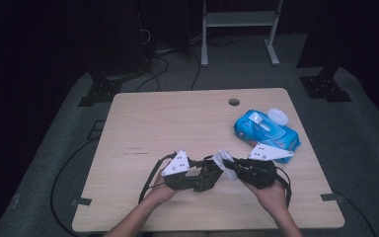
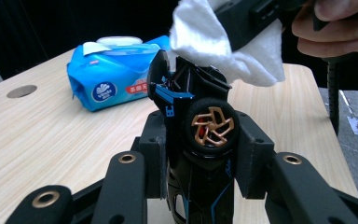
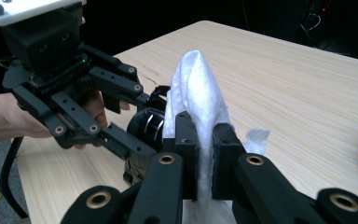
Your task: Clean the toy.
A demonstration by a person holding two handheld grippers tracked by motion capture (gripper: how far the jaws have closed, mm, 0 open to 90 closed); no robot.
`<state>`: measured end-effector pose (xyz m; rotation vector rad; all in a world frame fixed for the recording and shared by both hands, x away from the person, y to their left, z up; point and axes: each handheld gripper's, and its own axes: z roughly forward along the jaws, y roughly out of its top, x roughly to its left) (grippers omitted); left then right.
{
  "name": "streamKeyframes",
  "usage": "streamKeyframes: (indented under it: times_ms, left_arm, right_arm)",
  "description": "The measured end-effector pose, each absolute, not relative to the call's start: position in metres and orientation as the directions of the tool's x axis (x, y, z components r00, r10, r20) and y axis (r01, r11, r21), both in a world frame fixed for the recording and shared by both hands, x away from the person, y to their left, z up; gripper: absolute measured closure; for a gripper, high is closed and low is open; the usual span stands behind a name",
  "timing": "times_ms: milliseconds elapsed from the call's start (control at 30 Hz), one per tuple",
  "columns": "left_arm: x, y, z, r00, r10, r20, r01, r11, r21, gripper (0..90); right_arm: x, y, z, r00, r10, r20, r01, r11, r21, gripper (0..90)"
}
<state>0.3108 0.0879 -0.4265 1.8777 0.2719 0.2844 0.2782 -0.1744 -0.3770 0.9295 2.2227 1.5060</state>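
Both grippers work at 6 o'clock on the counter (image 1: 143, 118). Left gripper (image 2: 208, 156) fingers clamp the toy car (image 2: 200, 140); right gripper (image 3: 204, 154) fingers pinch the white wipe (image 3: 193, 88) against it. Wiping appears underway; wipe pack (image 1: 265, 129) sits at 2 o'clock.

Light wood table (image 1: 177, 123) had a round grommet hole (image 1: 234, 102) near its far edge. Blue wet-wipe pack (image 1: 265, 130) lay on the right side of the table, white flip lid (image 1: 278, 116) open at its far end. Grey floor (image 1: 355, 123) surrounded the table; white metal frame (image 1: 239, 19) stood behind, black cables (image 1: 158, 66) on the floor near it.
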Motion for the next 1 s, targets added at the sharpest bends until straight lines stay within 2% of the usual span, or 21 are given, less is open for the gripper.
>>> streamKeyframes:
  times_ms: [567,1000]
  left_arm:
    - [0.313,0.091,-0.425,0.941,0.332,0.072,0.040,-0.320,0.947,61.6]
    - [0.304,0.092,-0.428,0.945,0.313,0.092,0.010,-0.309,0.951,61.6]
  right_arm:
    - [0.283,-0.175,-0.385,-0.740,0.656,0.147,0.384,0.234,0.893,83.5]
    - [0.279,-0.171,-0.381,-0.759,0.633,0.153,0.371,0.227,0.901,83.3]
